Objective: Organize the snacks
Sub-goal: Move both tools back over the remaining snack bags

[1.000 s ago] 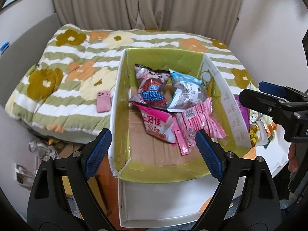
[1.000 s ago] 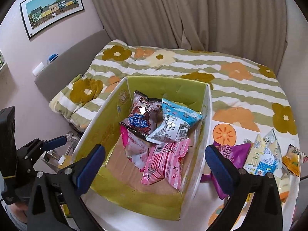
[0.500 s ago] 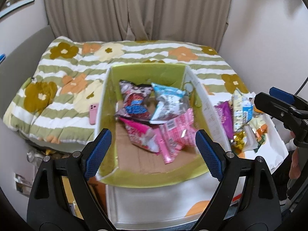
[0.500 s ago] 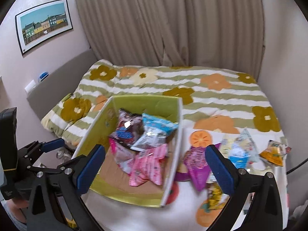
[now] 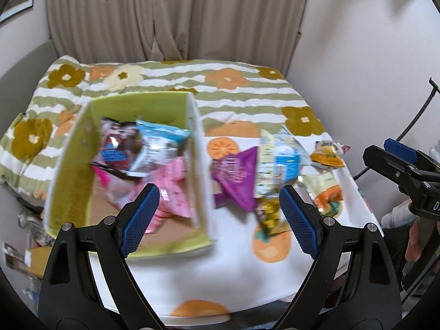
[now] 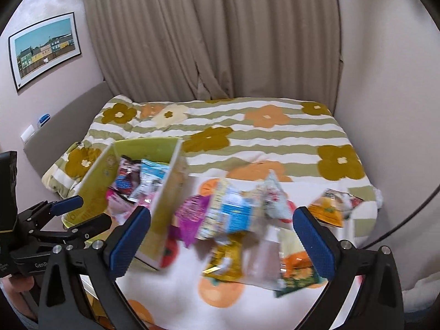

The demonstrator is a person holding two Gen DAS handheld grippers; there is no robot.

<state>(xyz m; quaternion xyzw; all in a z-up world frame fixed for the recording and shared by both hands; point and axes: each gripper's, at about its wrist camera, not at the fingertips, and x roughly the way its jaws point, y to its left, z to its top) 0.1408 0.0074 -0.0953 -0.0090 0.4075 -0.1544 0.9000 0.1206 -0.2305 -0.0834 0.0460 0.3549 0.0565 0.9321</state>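
Both grippers hang over the near edge of the worktop with nothing between their blue pads: the left gripper (image 5: pixel 218 214) stands wide open, and the right gripper (image 6: pixel 221 236) gapes just as wide. On the left side of the orange-printed cloth (image 5: pixel 233 269) sits the green box (image 5: pixel 68 170), with a pink packet (image 5: pixel 173 192), a blue packet (image 5: pixel 159 140) and a dark packet (image 5: pixel 115 143) inside. Loose snacks lie right of the box: a purple packet (image 6: pixel 192 217) beside its wall, a blue-and-yellow bag (image 6: pixel 231 214), then an orange packet (image 6: pixel 330 209) toward the right edge. Everything is motion-blurred.
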